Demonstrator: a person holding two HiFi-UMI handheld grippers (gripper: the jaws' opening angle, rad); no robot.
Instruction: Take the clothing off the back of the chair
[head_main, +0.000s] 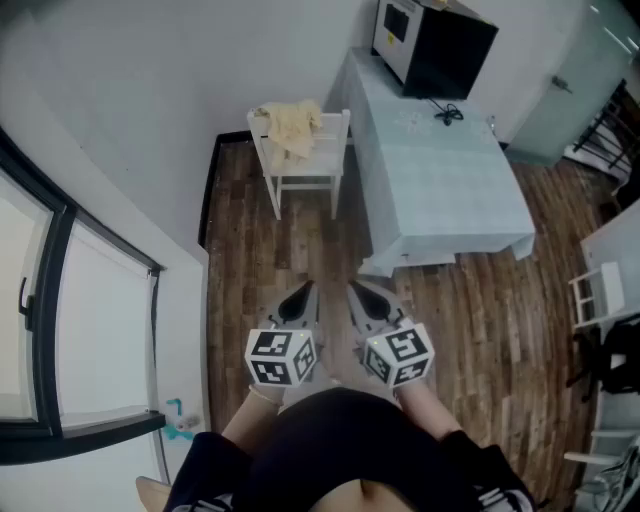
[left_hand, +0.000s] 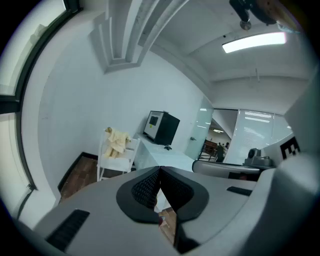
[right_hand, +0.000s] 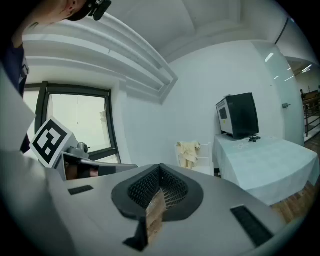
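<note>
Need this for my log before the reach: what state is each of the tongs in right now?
Left tongs: closed, holding nothing.
Right tongs: closed, holding nothing.

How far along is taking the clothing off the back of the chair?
Done: nothing yet. The cream clothing hangs over the back of the white chair.
In hand: nothing. The left gripper and right gripper are both shut and empty, held close to the person, well short of the chair.
Left: probably approach, open a gripper, grasp the clothing and lift it off.
</note>
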